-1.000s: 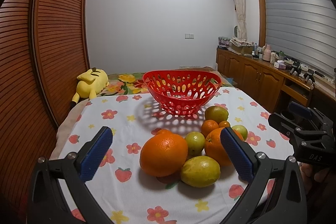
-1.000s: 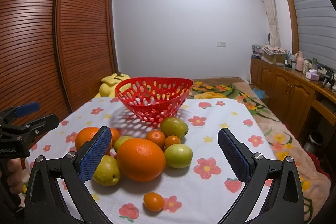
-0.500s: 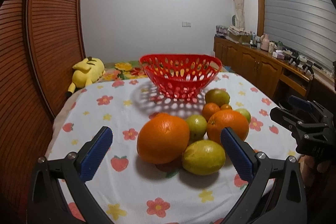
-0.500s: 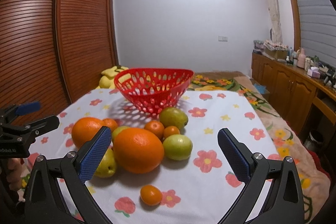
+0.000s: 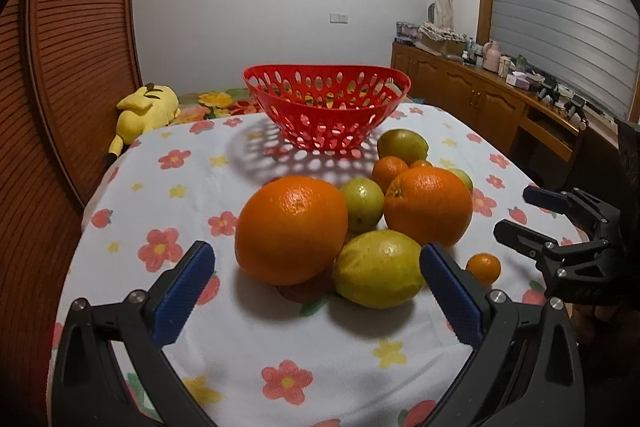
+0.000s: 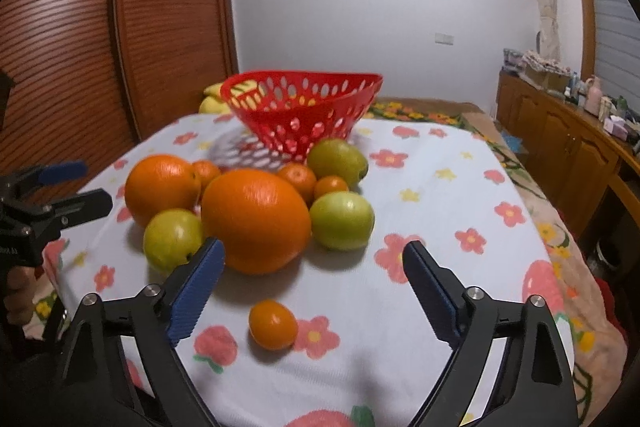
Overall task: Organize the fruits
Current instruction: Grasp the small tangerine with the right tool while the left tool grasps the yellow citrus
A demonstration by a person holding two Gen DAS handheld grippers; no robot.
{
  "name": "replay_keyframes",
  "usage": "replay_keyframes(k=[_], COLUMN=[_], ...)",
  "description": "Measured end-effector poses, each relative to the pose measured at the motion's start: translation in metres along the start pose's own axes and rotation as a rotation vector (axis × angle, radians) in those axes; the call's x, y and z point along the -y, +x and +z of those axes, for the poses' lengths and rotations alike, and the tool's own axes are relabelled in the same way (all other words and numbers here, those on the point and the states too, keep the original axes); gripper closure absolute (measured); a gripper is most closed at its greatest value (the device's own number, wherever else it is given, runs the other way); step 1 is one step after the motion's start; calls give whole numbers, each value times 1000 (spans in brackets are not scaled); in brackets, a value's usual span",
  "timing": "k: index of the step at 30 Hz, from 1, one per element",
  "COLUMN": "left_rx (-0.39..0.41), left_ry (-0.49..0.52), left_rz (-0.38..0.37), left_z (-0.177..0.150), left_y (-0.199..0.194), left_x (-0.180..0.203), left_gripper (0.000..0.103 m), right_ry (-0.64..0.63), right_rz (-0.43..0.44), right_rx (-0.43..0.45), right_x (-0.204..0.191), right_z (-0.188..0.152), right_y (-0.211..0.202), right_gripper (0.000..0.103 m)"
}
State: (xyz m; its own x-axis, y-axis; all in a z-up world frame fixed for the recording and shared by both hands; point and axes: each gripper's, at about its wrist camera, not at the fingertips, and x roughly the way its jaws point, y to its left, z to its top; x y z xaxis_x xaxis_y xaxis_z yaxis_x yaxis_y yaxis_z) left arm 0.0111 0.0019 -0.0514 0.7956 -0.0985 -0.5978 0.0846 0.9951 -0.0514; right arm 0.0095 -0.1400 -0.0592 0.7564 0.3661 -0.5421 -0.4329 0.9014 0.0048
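A pile of fruit lies on the flowered tablecloth in front of an empty red perforated basket. My left gripper is open and empty, just short of a large orange and a yellow-green fruit. A second large orange lies behind them. My right gripper is open and empty, facing a large orange, a green fruit and a small loose orange fruit. The basket also shows in the right wrist view. Each gripper appears in the other's view.
A yellow plush toy lies beyond the table's far left edge. Wooden slatted doors stand on the left. A wooden sideboard with small items runs along the right wall. The tablecloth hangs over the table's right edge.
Both grippers have moved forward and lower toward the fruit pile, which now looks larger. Both stay open. The fruit and the basket have not moved.
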Motion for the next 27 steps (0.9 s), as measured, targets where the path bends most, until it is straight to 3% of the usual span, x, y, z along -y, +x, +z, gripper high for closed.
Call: replay_keyframes(k=[9, 16, 20, 27], left_rx=[-47, -77, -99, -126], left_ry=[4, 24, 25, 30], left_rz=[-46, -70, -97, -129], left_z=[-4, -6, -7, -8], left_y=[12, 19, 23, 29], left_x=[3, 9, 12, 18], left_gripper=[1, 7, 15, 20], right_ry=[-14, -15, -18, -27], right_rz=[52, 93, 116, 163], right_rx=[-90, -138, -166, -192], right_x=[2, 0, -1, -3], right_z=[-12, -18, -20, -23], right_y=[15, 22, 26, 30], right_gripper=[29, 38, 42, 58])
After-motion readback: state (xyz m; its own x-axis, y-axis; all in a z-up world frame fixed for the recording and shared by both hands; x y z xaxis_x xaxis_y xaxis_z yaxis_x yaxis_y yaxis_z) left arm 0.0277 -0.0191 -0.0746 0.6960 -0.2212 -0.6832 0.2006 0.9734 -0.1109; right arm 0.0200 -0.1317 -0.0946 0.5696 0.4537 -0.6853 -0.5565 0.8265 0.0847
